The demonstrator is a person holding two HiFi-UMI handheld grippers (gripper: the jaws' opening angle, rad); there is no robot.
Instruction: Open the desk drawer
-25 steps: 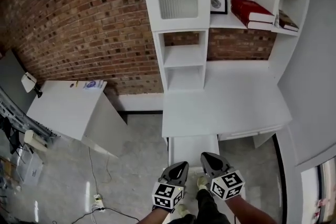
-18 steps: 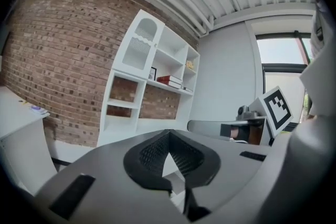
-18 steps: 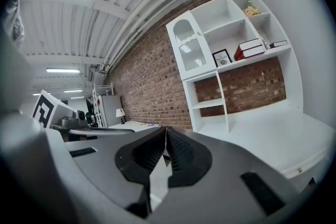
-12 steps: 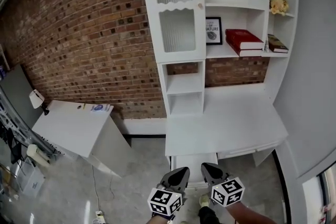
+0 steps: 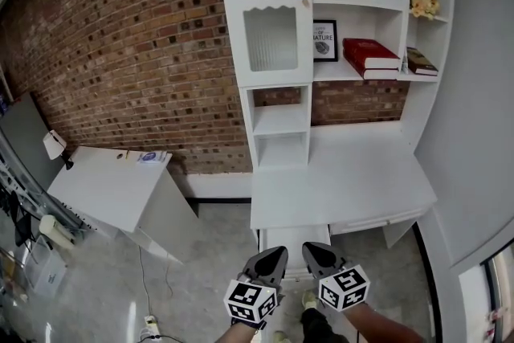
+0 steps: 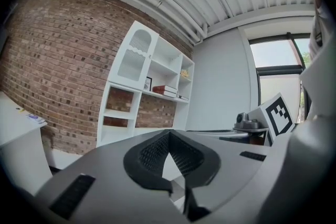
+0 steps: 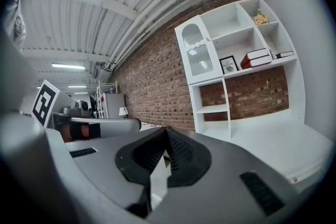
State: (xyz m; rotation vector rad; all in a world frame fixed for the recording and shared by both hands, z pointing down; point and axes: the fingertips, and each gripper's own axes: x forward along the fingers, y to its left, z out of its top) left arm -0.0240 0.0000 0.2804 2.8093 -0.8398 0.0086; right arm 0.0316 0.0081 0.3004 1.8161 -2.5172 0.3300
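My left gripper and right gripper hang side by side close to my body, both pairs of fingers clenched on nothing, much as they were a second ago. What has changed is my gaze, now lifted to take in more of the shelf unit above the tabletop. The drawer, under its right front edge and seemingly pushed in, is well apart from both grippers, so I judge it out of reach.

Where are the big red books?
In the head view, the red books lie stacked on a white shelf at the upper right, above the desk. They sit just right of the small framed picture and left of a darker book.
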